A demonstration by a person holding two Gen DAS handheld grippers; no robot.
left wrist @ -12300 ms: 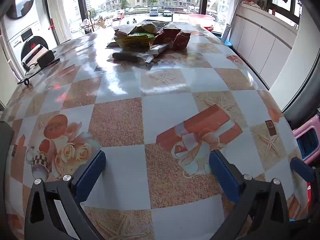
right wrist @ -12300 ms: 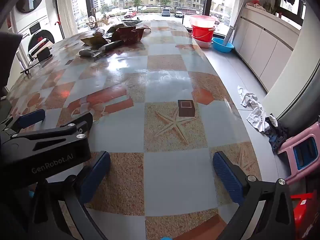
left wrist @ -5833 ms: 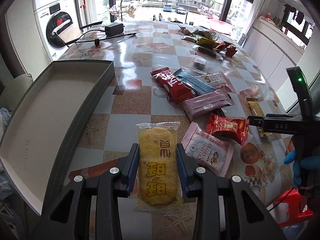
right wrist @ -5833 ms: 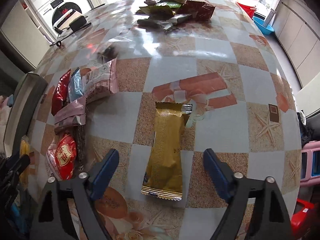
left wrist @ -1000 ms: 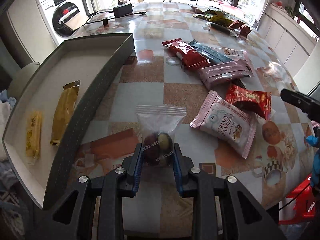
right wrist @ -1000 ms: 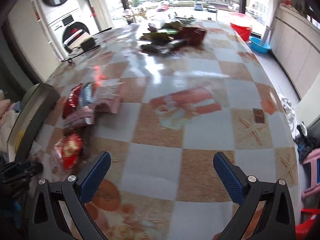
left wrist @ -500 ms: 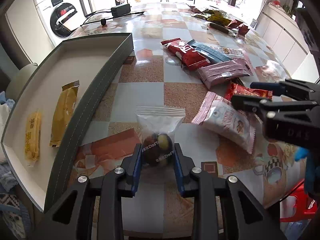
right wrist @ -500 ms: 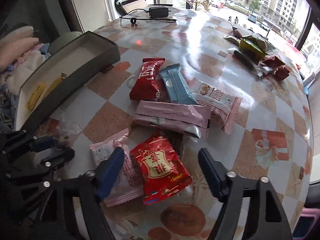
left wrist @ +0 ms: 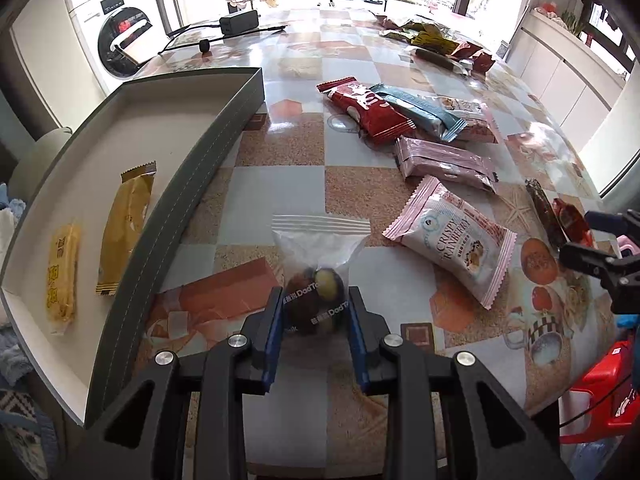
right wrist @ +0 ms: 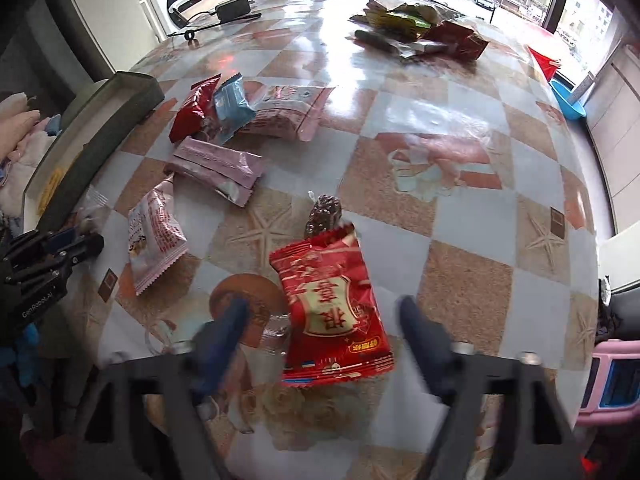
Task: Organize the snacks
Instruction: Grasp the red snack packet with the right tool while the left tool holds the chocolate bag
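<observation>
My left gripper (left wrist: 315, 305) is shut on a clear zip bag of dark sweets (left wrist: 318, 270), low over the table beside the grey tray (left wrist: 208, 148). The tray holds a gold bar (left wrist: 125, 224) and a yellow rice cracker (left wrist: 64, 276). My right gripper (right wrist: 324, 320) is open, its blurred fingers on either side of a red snack packet (right wrist: 332, 304) that lies on the table. A dark bar (right wrist: 323, 216) lies just beyond the packet. Loose snacks lie between: a pink cranberry pack (left wrist: 452, 240), a pink bar (left wrist: 444, 162), a red bar (left wrist: 362, 110), a blue bar (left wrist: 420, 110).
A second heap of wrappers (right wrist: 416, 28) sits at the table's far end. A black charger and cable (left wrist: 240, 24) lie at the far left. The table edge runs close on the right, with a pink stool (right wrist: 612, 380) below it. A washing machine (left wrist: 120, 44) stands behind the tray.
My right gripper has swung down and right and now straddles the red packet, which has moved away from the pink cranberry pack. My left gripper holds the zip bag almost still.
</observation>
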